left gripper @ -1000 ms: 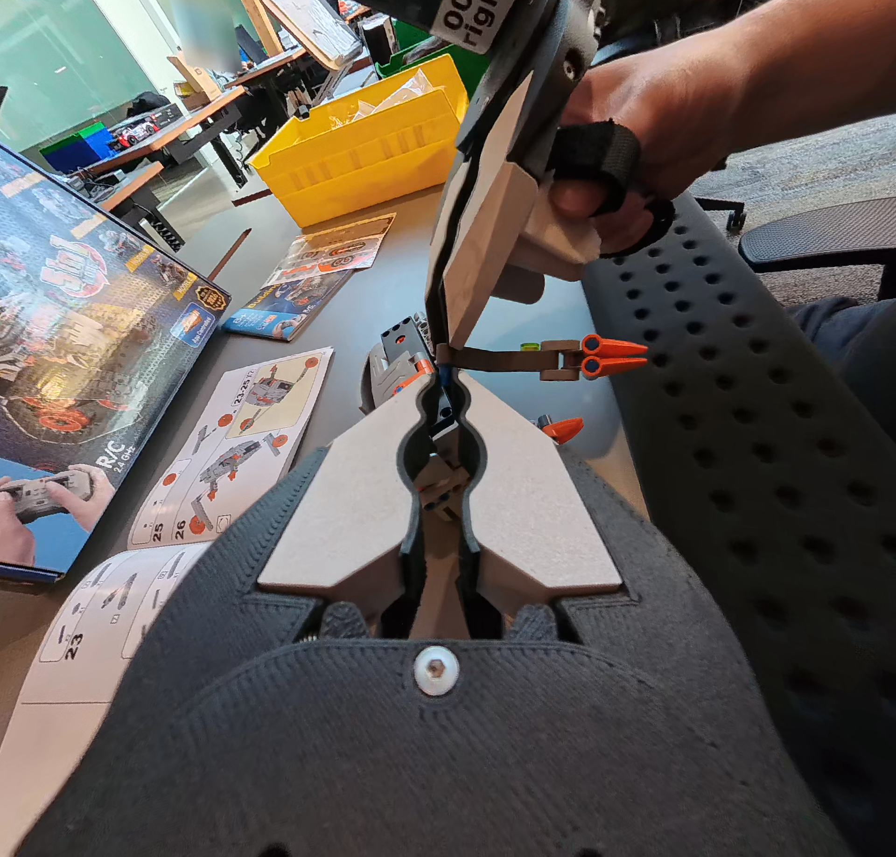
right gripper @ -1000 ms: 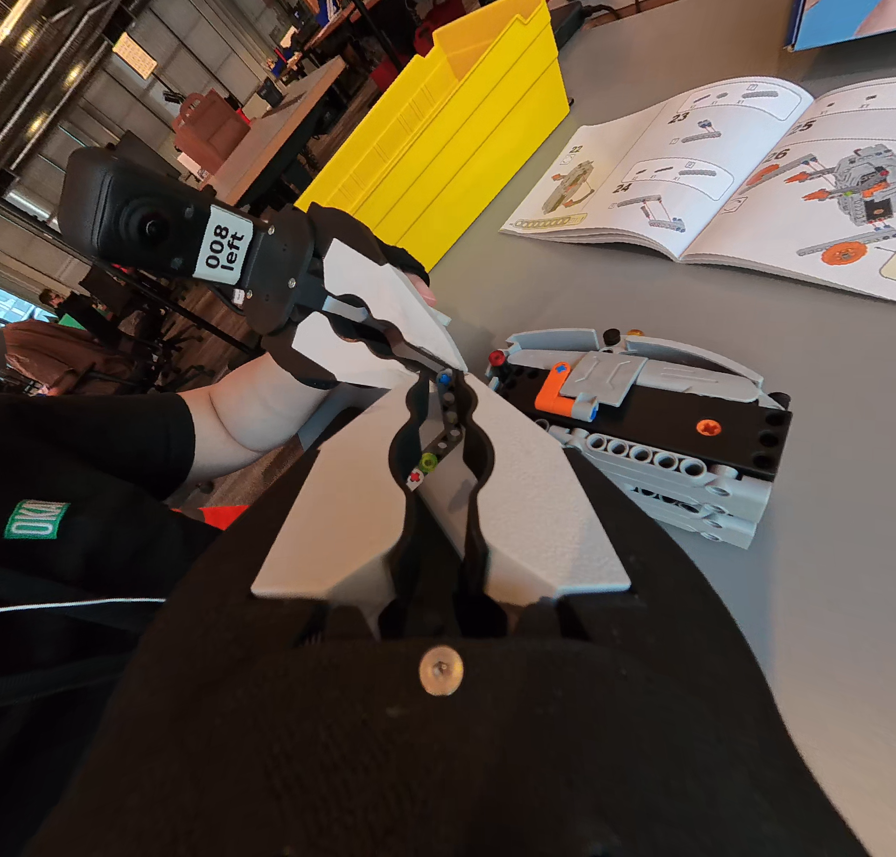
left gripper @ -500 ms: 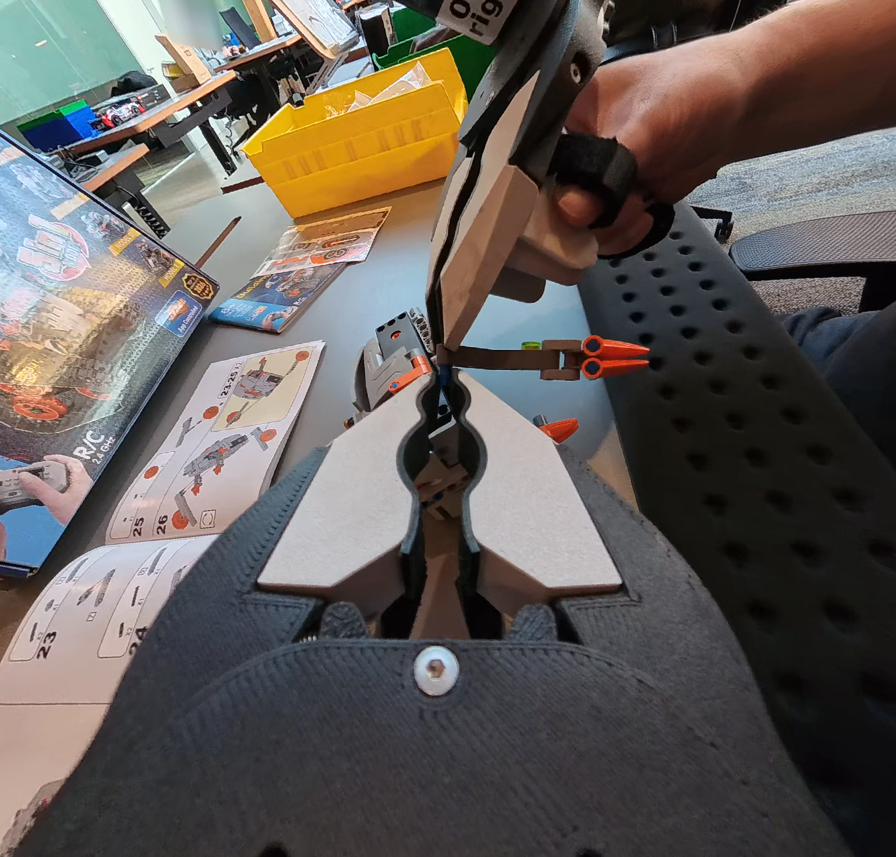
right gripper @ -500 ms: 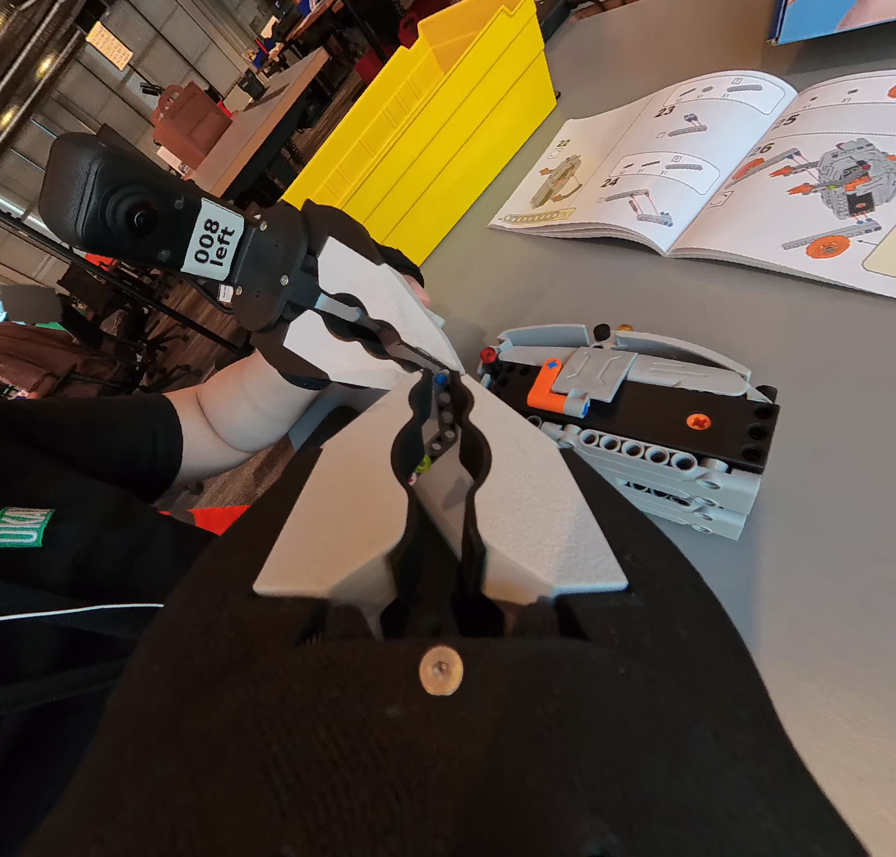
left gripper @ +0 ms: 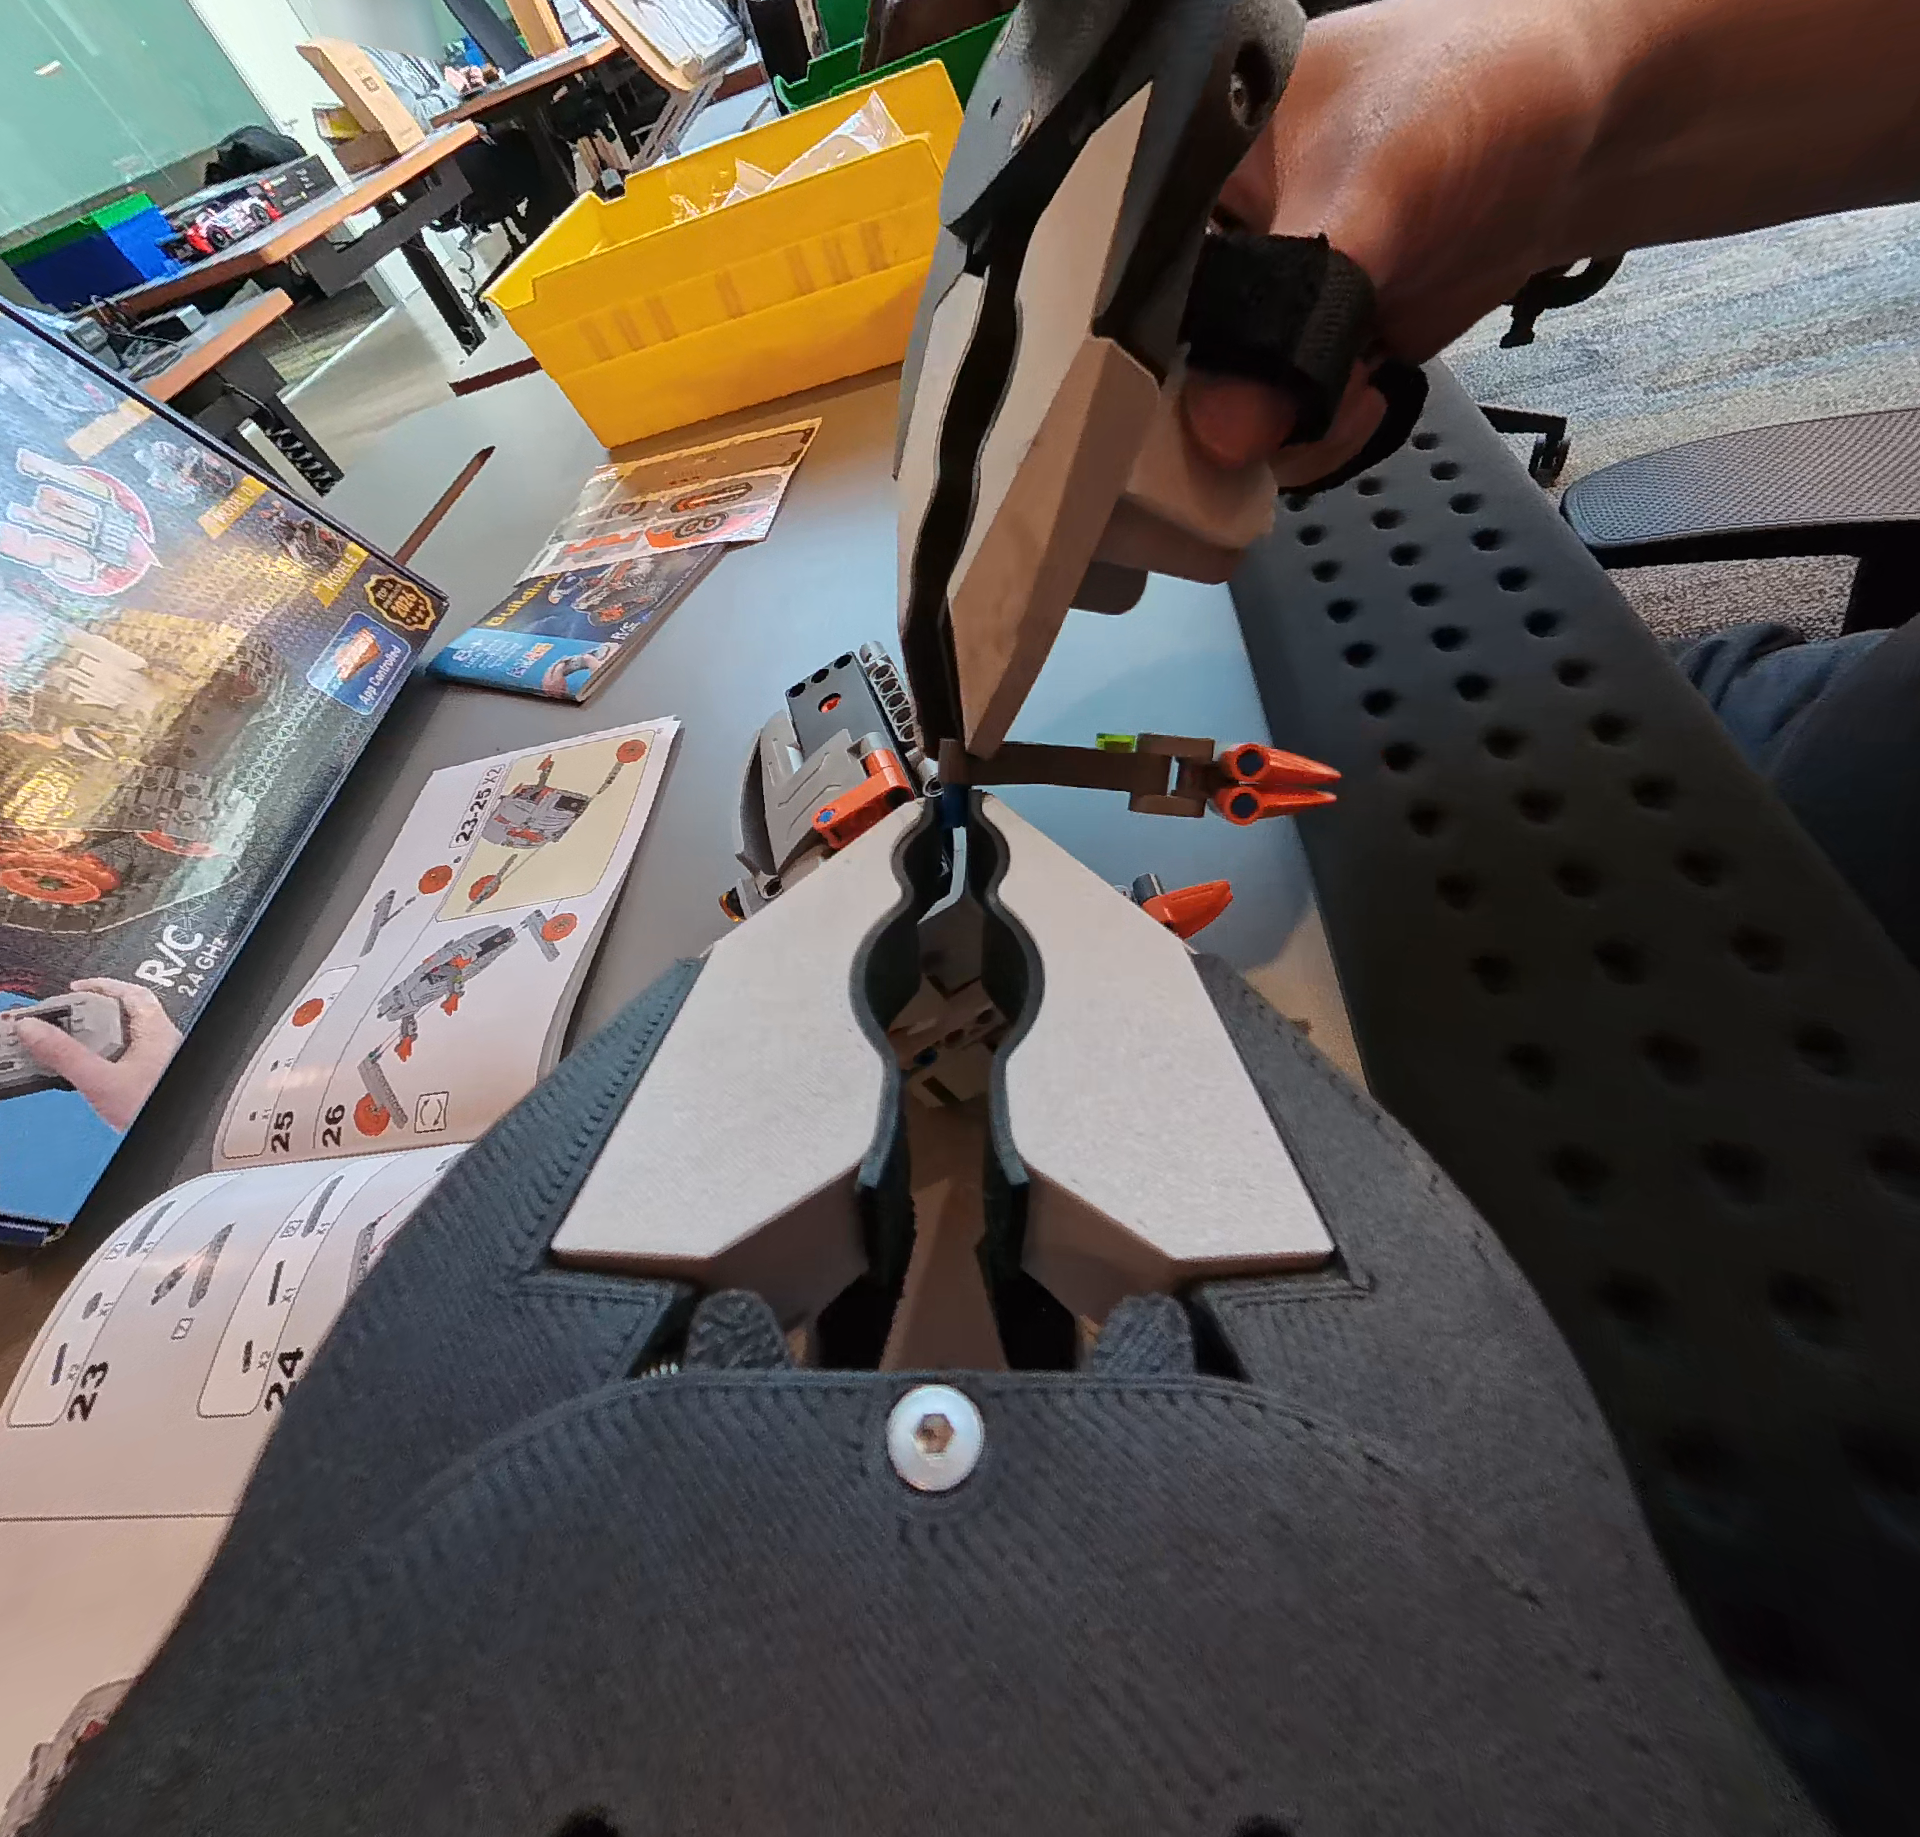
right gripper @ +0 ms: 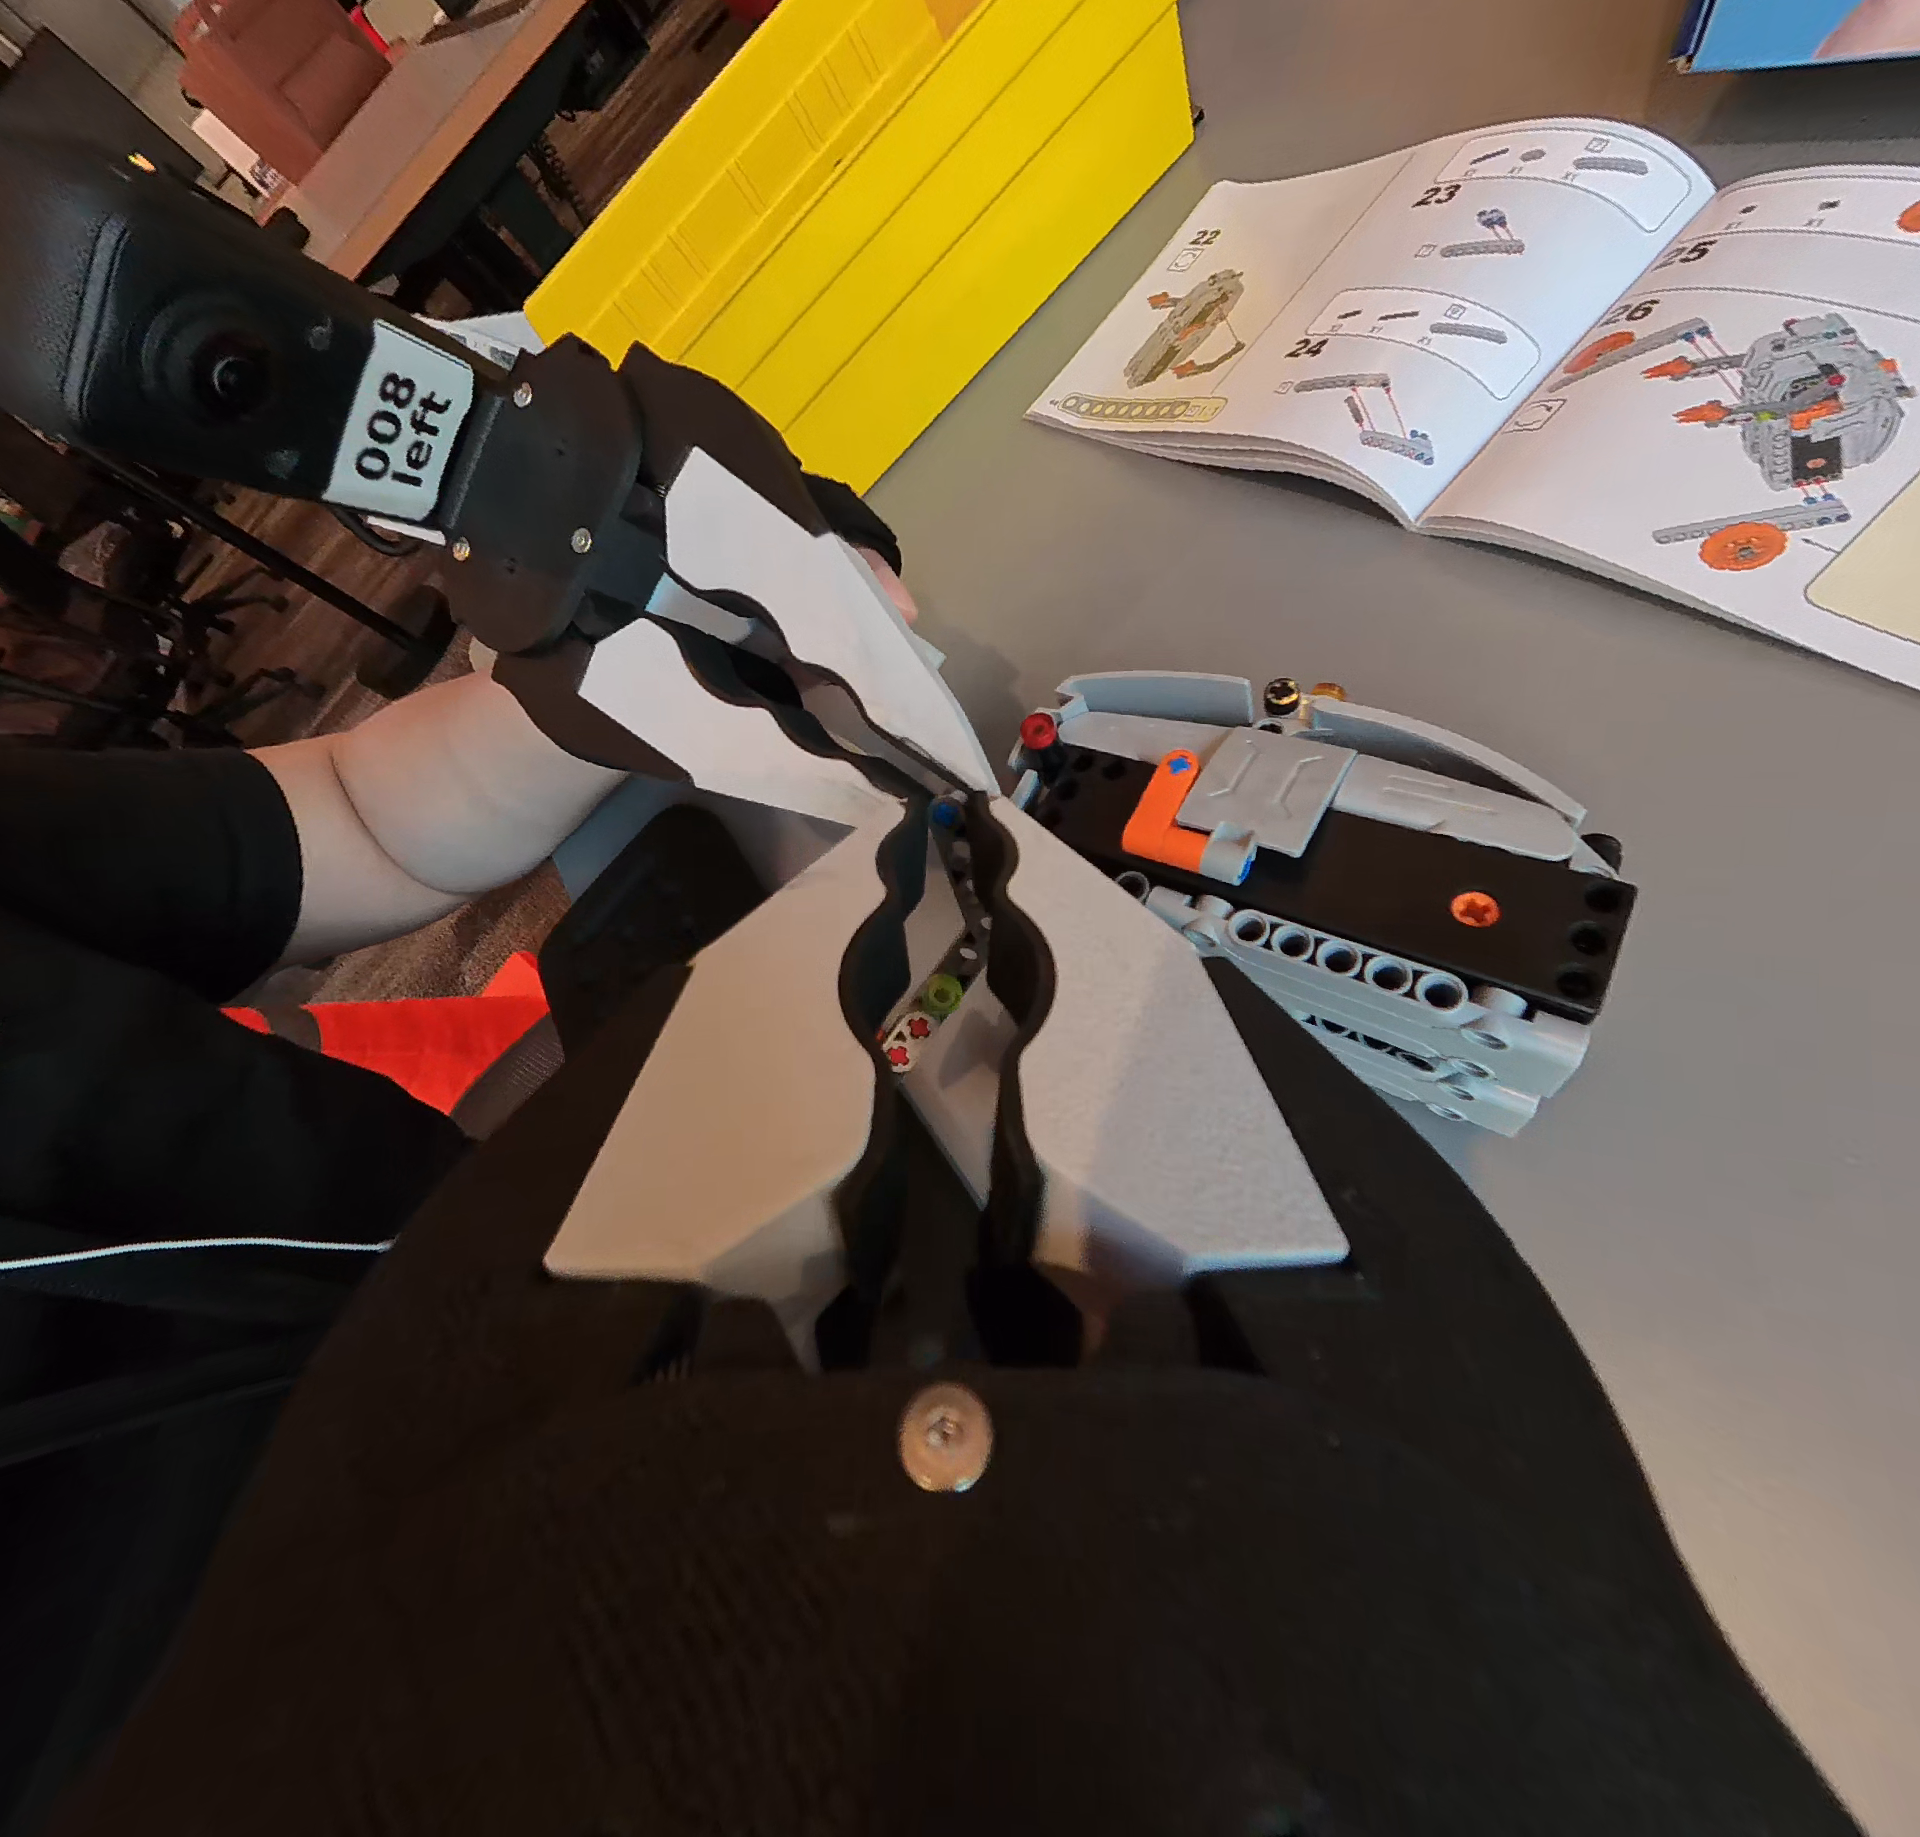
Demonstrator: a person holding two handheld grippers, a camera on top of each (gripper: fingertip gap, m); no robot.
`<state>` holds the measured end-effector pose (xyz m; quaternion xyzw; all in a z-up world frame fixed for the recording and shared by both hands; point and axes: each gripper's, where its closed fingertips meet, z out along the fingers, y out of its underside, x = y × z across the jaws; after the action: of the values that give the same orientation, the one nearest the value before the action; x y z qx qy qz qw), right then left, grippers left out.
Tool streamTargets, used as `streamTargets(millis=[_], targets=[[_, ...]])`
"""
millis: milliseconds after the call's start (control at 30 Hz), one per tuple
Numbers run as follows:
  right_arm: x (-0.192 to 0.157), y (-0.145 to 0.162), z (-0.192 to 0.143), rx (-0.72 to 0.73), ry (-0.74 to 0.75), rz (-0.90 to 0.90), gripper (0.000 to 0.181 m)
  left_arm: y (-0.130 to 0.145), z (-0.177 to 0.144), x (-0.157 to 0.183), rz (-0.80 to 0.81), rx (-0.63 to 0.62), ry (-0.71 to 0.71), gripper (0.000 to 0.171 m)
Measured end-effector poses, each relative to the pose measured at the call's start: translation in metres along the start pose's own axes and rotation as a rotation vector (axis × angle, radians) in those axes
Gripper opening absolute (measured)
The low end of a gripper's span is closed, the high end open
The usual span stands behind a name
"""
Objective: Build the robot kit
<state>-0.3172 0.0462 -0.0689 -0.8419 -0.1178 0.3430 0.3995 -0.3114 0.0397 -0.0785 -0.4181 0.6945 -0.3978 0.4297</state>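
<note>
Right in close, the left gripper (left gripper: 954,831) has its jaws pinched tight on a small blue pin (left gripper: 954,826), tips almost meeting; just above, the right gripper (left gripper: 954,738) comes down from the top, jaws clamped on one end of a dark holed beam (left gripper: 1049,764), which sticks out level to the right and ends in two orange cones (left gripper: 1273,781); the two sets of tips meet at the beam's held end, pin against beam. From the right wrist view the same beam (right gripper: 971,904) runs up between the closed fingers, a green stud and a red-crossed piece at its near end, the blue pin (right gripper: 943,813) at the far end where the left gripper (right gripper: 961,785) bites. Just beyond, a grey and black brick model (right gripper: 1340,883) lies on the grey table (right gripper: 1714,1060); a loose orange cone (left gripper: 1184,904) sits near it. Farther out, an open instruction booklet (right gripper: 1507,374); a colourful box (left gripper: 156,707) stands at the left; at the back, a yellow bin (left gripper: 727,291).
</note>
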Motion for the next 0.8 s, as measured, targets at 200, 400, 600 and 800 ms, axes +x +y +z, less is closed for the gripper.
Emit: streamTargets(millis=[200, 400, 600, 800], targets=[[0.001, 0.001, 0.001, -0.013, 0.007, -0.007, 0.007, 0.0, 0.0, 0.0, -0.003, -0.002, 0.002, 0.002], [-0.002, -0.004, -0.002, 0.017, -0.006, -0.003, 0.006, -0.006, -0.004, -0.003, -0.009, 0.039, -0.007, 0.004], [0.014, -0.012, -0.008, -0.093, 0.139, -0.158, 0.006, -0.006, -0.014, -0.03, -0.143, 0.086, -0.06, 0.069], [0.021, -0.004, 0.008, -0.272, 0.183, -0.224, 0.006, 0.037, 0.014, -0.021, -0.272, -0.089, -0.002, 0.088]])
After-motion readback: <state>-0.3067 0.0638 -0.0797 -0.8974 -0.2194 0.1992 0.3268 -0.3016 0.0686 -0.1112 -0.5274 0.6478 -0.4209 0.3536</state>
